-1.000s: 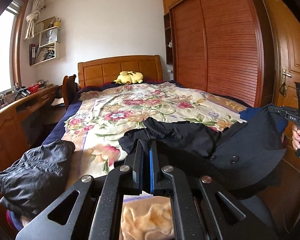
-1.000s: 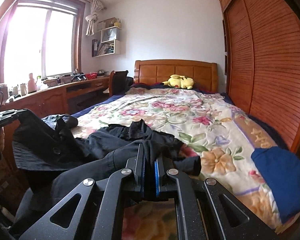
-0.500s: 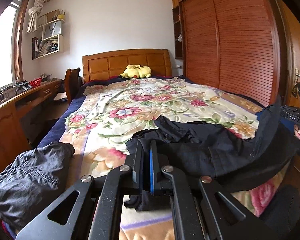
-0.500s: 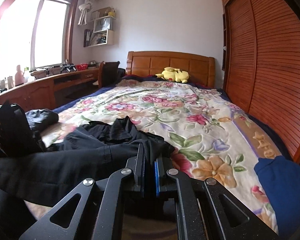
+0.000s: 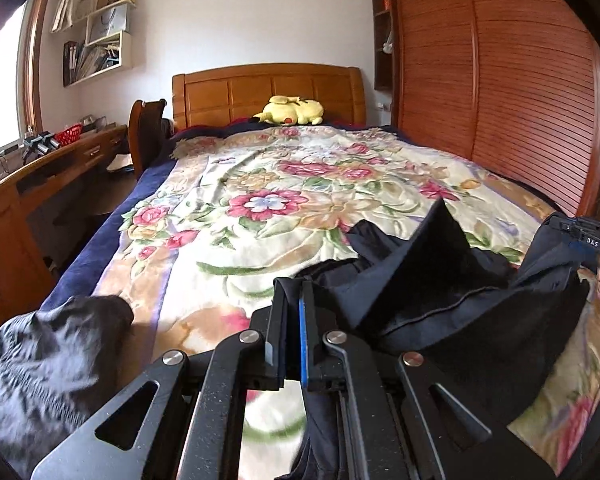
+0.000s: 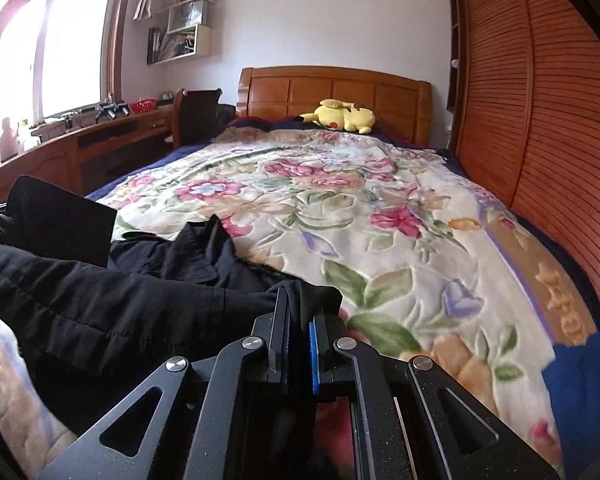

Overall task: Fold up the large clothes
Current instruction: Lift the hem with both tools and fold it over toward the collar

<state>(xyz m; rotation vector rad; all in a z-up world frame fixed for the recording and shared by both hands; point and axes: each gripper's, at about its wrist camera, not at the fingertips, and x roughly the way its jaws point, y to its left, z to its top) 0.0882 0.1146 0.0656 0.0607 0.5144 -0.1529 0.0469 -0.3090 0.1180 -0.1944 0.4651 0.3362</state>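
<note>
Holding the black garment (image 5: 452,304) stretched between my two grippers, I see it sagging across the bed's foot end on the floral blanket (image 5: 284,200). My left gripper (image 5: 291,300) is clamped tight on one edge of the cloth; my right gripper (image 6: 298,308) is pinched shut on the other. A dark crumpled jacket (image 5: 48,364) lies at the bed's near left corner, a yellow plush toy (image 6: 346,116) by the headboard (image 6: 332,92).
</note>
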